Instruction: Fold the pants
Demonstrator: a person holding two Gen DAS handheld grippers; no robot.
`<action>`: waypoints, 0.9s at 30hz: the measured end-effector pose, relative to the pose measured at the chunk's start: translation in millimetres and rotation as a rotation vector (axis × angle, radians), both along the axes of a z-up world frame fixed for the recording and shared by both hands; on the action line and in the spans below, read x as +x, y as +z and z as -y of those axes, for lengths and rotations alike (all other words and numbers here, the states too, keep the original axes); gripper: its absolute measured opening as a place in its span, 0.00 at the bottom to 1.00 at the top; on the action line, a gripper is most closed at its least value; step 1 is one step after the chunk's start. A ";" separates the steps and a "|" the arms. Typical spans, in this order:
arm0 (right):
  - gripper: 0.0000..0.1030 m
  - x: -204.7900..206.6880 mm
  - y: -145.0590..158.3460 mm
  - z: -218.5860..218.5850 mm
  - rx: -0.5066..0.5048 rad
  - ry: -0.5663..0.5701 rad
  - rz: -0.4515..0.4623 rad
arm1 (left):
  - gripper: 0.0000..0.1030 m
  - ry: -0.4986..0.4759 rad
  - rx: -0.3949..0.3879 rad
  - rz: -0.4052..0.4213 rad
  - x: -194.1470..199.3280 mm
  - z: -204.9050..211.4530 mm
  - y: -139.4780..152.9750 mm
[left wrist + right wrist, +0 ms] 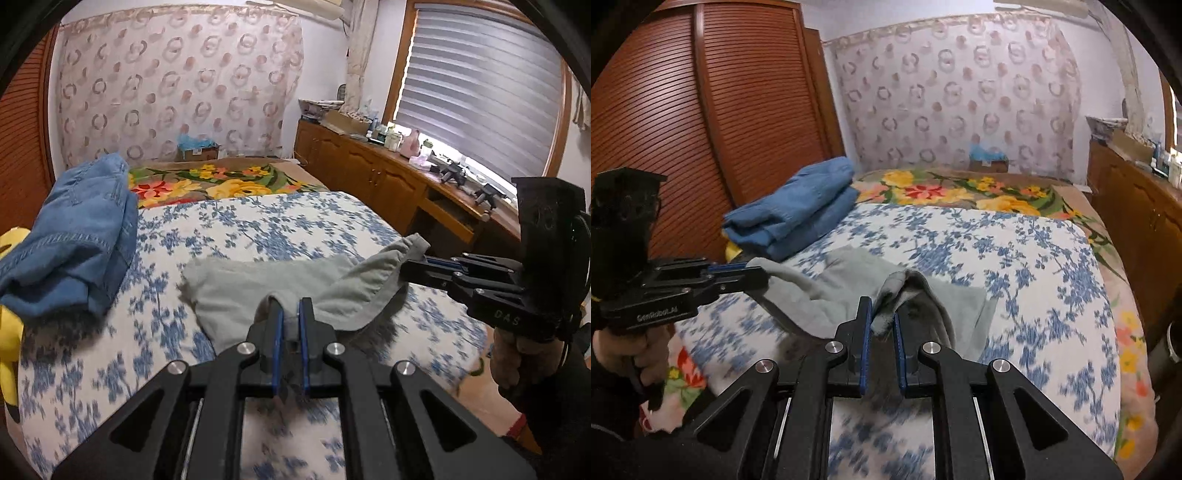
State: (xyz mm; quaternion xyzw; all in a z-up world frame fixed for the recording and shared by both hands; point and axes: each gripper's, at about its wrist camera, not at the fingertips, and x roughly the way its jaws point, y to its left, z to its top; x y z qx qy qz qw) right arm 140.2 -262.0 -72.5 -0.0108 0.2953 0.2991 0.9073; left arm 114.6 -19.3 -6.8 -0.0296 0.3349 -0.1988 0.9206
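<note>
Your soft grey-green fabric pants sit bunched near the front edge of the blue-and-white floral bedspread, partly lifted. Left gripper is clamped on one bunched edge, right gripper on another; the fabric hides both pinch points. Waistband and legs can't be told apart. Folded blue denim lies at the left edge, motion-blurred.

The grey pants are soft matt cloth (slightly fleecy), the folded jeans coarse stitched denim, the left gripper matt black plastic, the far cabinets glossy wood.
</note>
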 end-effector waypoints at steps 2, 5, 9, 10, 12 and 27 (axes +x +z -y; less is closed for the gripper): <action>0.08 15.3 -4.5 -3.0 -0.012 -0.020 -0.003 | 0.04 0.013 0.000 -0.014 18.7 -1.2 -4.9; 0.08 31.6 -10.6 -5.0 -0.021 -0.041 -0.012 | 0.04 0.010 -0.010 -0.030 39.4 -4.2 -11.4; 0.08 53.3 -20.0 -9.4 -0.035 -0.063 -0.030 | 0.05 0.014 -0.010 -0.048 62.2 -9.4 -22.5; 0.08 57.3 -22.3 -10.3 -0.039 -0.066 -0.036 | 0.05 0.018 -0.008 -0.057 66.9 -10.8 -25.5; 0.08 62.8 -26.2 -13.0 -0.052 -0.069 -0.040 | 0.05 0.022 -0.014 -0.065 70.2 -13.2 -28.1; 0.23 48.3 -30.9 10.7 -0.117 -0.078 -0.028 | 0.34 0.015 0.038 -0.037 47.6 -16.9 -28.3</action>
